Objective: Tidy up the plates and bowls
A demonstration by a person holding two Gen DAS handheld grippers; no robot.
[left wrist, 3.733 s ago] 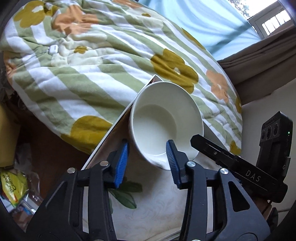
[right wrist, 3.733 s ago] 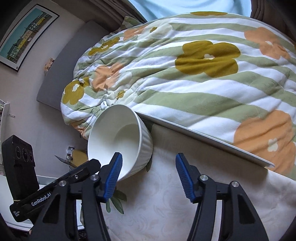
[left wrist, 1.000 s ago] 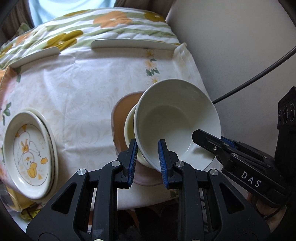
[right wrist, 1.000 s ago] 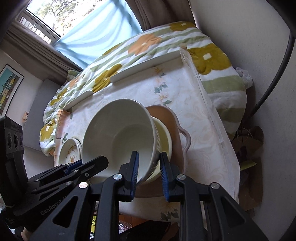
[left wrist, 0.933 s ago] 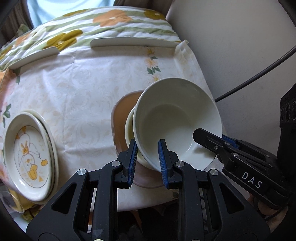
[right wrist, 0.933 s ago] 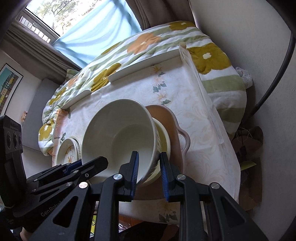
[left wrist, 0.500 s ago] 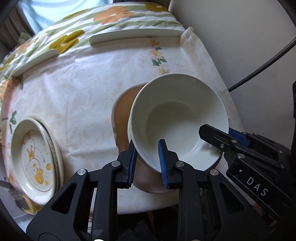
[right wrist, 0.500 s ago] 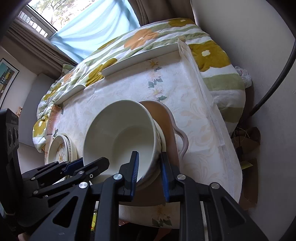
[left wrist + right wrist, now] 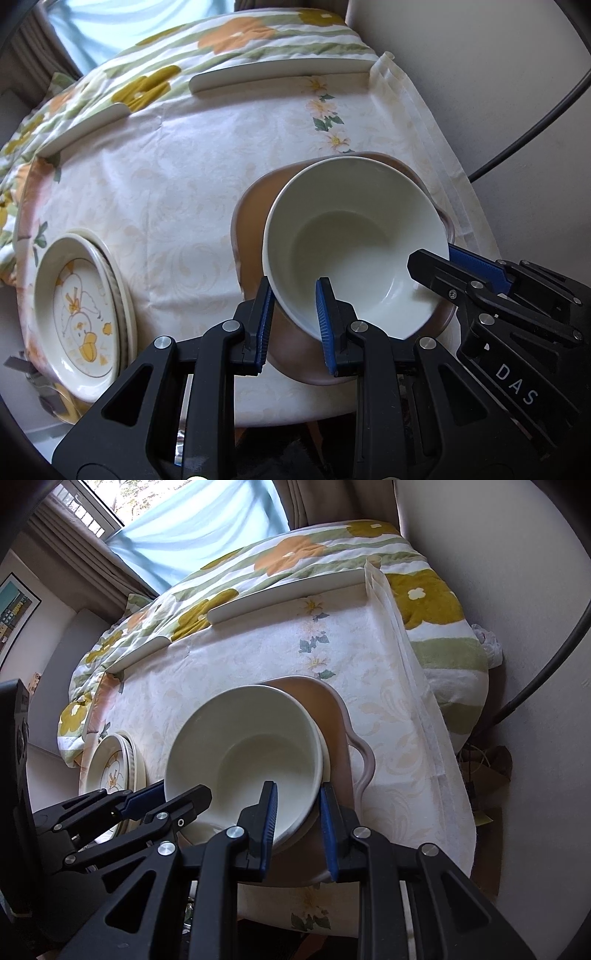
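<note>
A white bowl (image 9: pixel 354 240) sits nested in a cream bowl on a pink-brown handled dish (image 9: pixel 251 214) near the table's right edge. My left gripper (image 9: pixel 293 306) is shut on the white bowl's near left rim. My right gripper (image 9: pixel 295 808) is shut on its near right rim, and it shows in the left wrist view (image 9: pixel 443 269). In the right wrist view the white bowl (image 9: pixel 240 746) rests in the cream bowl's rim (image 9: pixel 325 753) on the dish (image 9: pixel 332 709). A stack of duck-pattern plates (image 9: pixel 79 314) lies at the left; it also shows in the right wrist view (image 9: pixel 114 764).
The table wears a pale floral cloth (image 9: pixel 177 184). Two white strips (image 9: pixel 280 72) hold its far edge. A flowered quilt (image 9: pixel 295 557) lies beyond. A wall (image 9: pixel 480 74) and a black cable (image 9: pixel 535 679) stand at the right.
Both grippers lowered the white bowl further into the cream bowl on the dish; the cream bowl is now almost covered. Both grips stay shut.
</note>
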